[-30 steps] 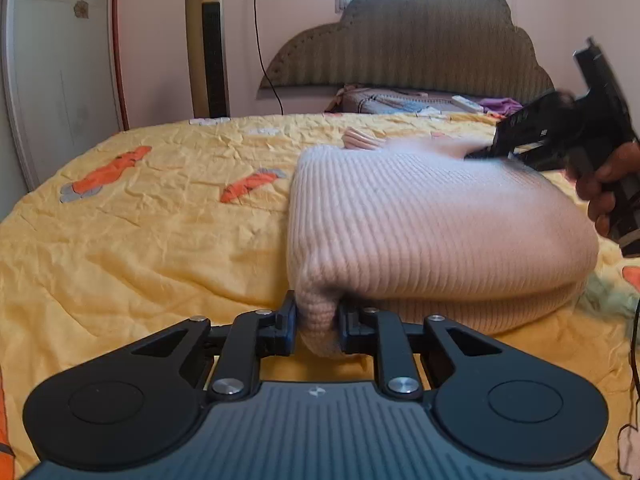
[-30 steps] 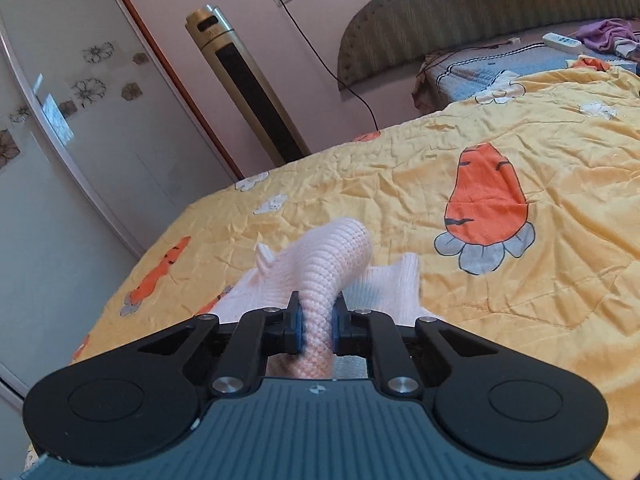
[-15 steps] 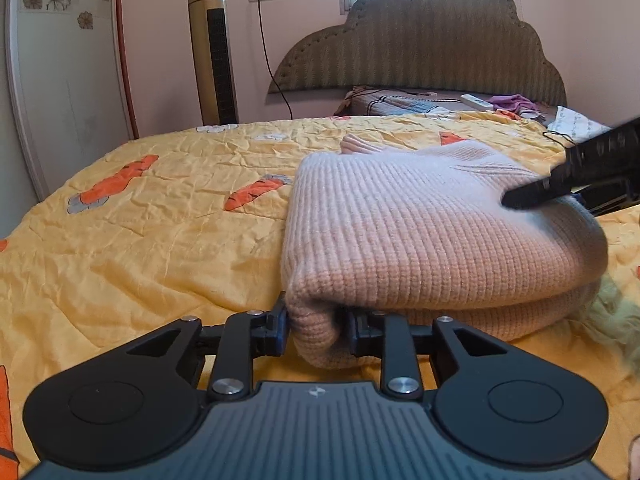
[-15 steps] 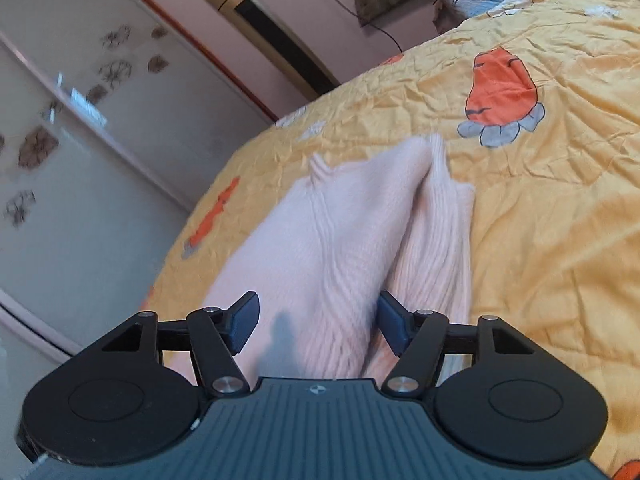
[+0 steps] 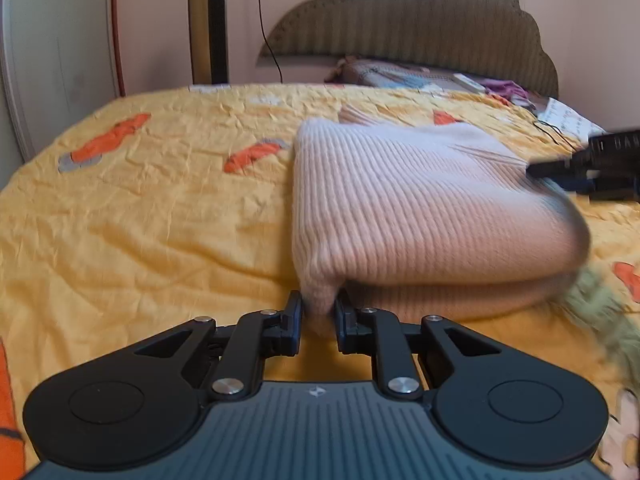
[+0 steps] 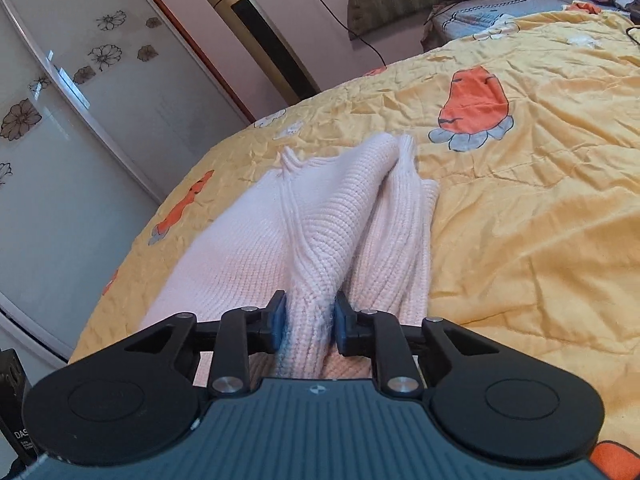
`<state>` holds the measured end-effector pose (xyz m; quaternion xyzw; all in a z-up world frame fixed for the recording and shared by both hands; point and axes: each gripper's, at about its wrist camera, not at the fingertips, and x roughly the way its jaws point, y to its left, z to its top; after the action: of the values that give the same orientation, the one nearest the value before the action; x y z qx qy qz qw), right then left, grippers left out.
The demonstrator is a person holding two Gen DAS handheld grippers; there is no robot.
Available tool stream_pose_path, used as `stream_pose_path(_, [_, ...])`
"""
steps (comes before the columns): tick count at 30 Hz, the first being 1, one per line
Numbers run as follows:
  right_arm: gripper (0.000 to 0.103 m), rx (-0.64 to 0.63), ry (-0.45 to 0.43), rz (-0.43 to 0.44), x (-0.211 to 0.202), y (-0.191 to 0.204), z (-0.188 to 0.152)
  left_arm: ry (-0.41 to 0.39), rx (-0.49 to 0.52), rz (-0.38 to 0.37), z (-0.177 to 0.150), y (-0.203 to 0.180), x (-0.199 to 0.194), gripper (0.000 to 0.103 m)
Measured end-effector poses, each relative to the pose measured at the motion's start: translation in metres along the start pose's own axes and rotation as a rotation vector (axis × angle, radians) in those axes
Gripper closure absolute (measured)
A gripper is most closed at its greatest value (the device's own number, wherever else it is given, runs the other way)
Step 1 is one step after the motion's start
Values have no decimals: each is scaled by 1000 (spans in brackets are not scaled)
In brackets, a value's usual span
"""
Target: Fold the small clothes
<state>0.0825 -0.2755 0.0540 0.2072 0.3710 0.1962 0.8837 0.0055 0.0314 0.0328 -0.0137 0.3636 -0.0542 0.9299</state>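
A pale pink ribbed knit sweater (image 5: 420, 208) lies folded in layers on the yellow carrot-print quilt (image 5: 140, 220). My left gripper (image 5: 318, 308) pinches the sweater's near left corner, its jaws closing with the pads pressing the knit. On the far right of the left wrist view, the black body of the other gripper (image 5: 608, 160) reaches the sweater's right edge. In the right wrist view the sweater (image 6: 320, 220) runs away from me in a raised ridge. My right gripper (image 6: 308, 312) is closing on that ridge, blue pads against the knit.
A gold tower fan (image 5: 208, 20) and a padded headboard (image 5: 420, 20) stand behind the bed. Bedding, a remote and a purple cloth (image 5: 504, 88) lie at the bed's head. A green fuzzy item (image 5: 600, 304) lies right of the sweater. A flowered sliding door (image 6: 80, 120) lines the left side.
My right gripper let go of the raised pink fold, opened wide, shifted across the sweater and has closed onto a new ridge. My left gripper loosened briefly, then tightened on the corner.
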Motion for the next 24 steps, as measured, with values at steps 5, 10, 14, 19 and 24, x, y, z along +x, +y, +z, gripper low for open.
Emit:
stream_pose_path(5, [47,-123,-142,-40,-30,31,22,30,-40,-156,14,2,-39,84])
stream_pose_path(10, [29,-226,-128,-18,12,61,65,-101,26,-83,48,-29,-25,56])
stream_pose_path(14, [31,-250,-52,-120,73,63,85,-42,58,-19,47,-36,31,19])
stream_pose_path(19, [35,-342,21,-254,114,27,58,-1,-94,-149,27,-4,52,18])
stream_pose_path(24, [35,-335,18,-249,109,31,60,-50,-77,-128,40,-5,17,21])
